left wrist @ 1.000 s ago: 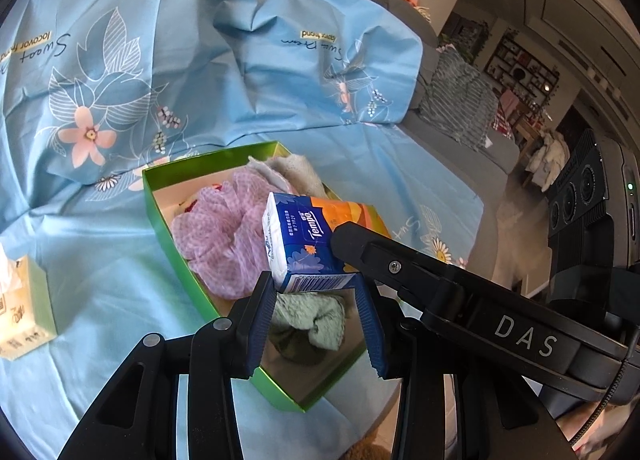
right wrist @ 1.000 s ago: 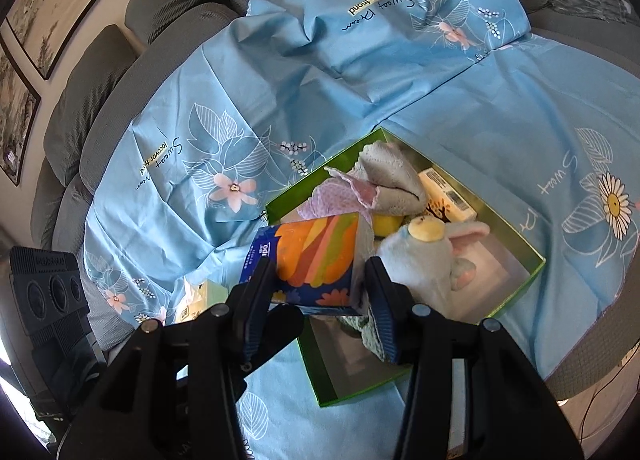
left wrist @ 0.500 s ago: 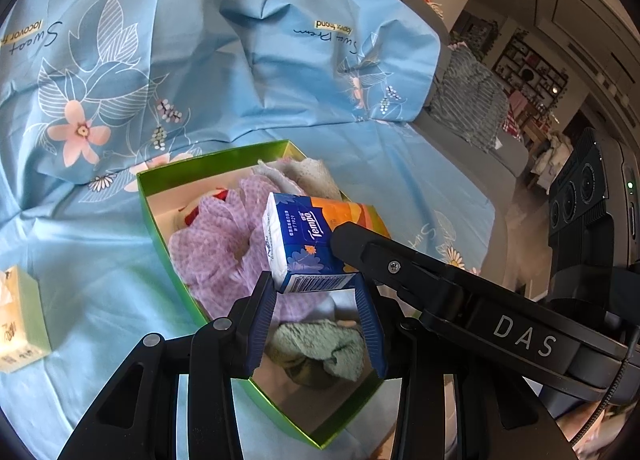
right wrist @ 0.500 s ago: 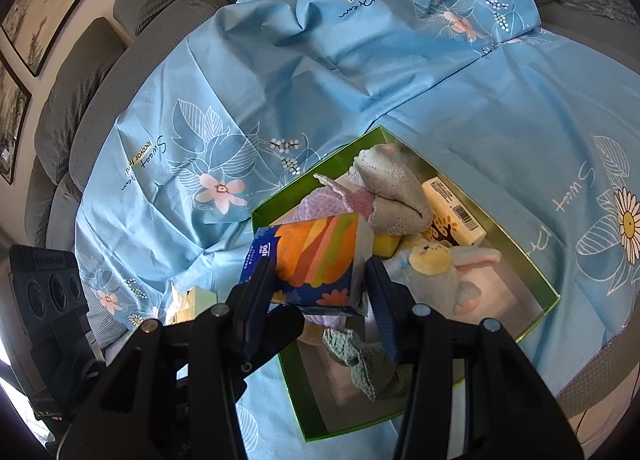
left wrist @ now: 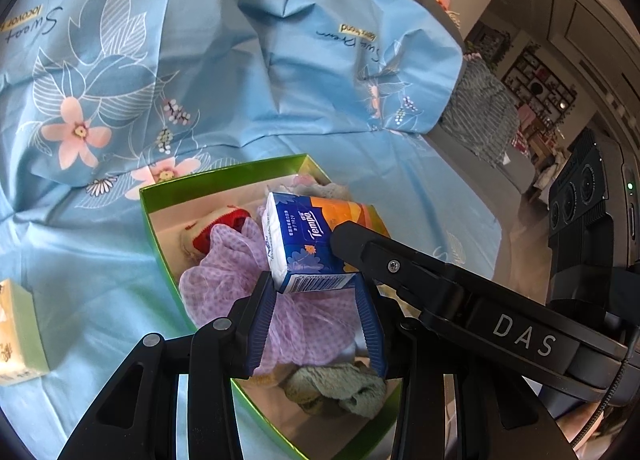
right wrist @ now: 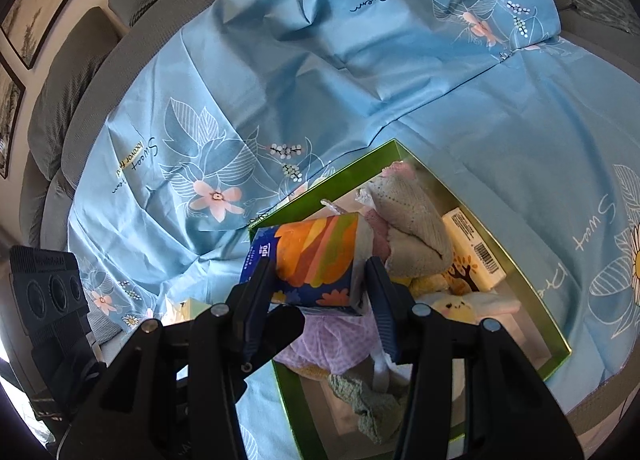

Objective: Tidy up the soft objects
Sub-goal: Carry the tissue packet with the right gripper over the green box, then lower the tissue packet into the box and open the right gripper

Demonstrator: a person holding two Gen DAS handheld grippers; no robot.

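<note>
A blue and orange Tempo tissue pack hangs above the green box, gripped from two sides. My left gripper is shut on its blue end; my right gripper is shut on its orange side. The right gripper's black body crosses the left wrist view. Inside the box lie a purple mesh puff, a green cloth, a grey knit cloth, a pale plush bunny and a flat tissue pack.
The green box sits on a light blue floral sheet spread over a grey sofa. A small yellow-green tissue pack lies on the sheet left of the box. Grey cushions rise behind the sheet.
Both grippers have carried the tissue pack farther over the box; the purple puff now lies under it instead of the green cloth. The grips look unchanged.
</note>
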